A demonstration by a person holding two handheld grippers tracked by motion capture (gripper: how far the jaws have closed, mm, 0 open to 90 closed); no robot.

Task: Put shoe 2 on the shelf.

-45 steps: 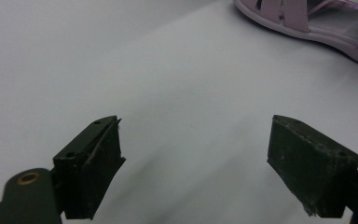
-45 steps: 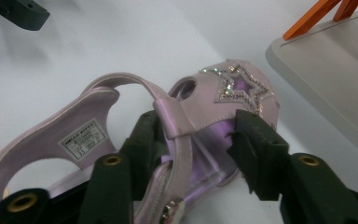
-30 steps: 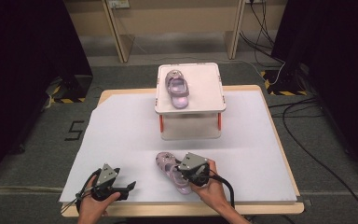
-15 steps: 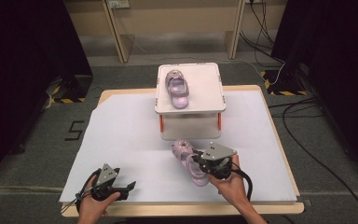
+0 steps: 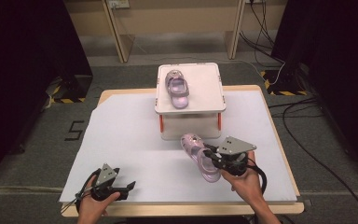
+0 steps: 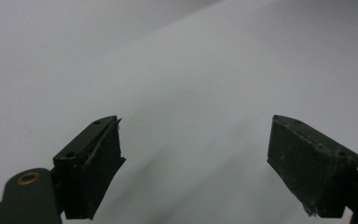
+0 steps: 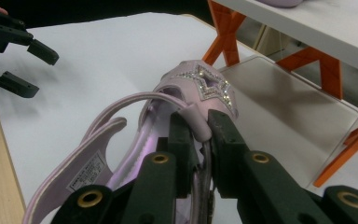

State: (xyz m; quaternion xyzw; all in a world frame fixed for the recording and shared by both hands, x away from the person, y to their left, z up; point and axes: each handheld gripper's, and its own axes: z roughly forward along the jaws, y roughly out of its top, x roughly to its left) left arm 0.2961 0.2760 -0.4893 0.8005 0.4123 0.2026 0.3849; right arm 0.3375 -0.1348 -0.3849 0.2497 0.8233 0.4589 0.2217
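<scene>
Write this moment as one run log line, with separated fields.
right gripper: shut on lilac sandal, lifted | left gripper: open, empty | second sandal: on white stand

- I note the held sandal [image 7: 186,107] as soft lilac plastic or rubber, smooth and faintly glossy, with a glittering rhinestone star on its toe.
- My right gripper [image 7: 200,128] has matt black plastic jaws, brass-coloured rivets and a grey metal-looking top plate.
- My left gripper [image 6: 196,158] shows dull black pads, scuffed and frayed at the edges.
- The table cover [image 5: 130,140] reads as matt white paper or sheet, smooth; the table edge [image 5: 186,208] is pale wood.
- The stand [image 5: 205,86] has a matt white top and orange plastic legs.
</scene>
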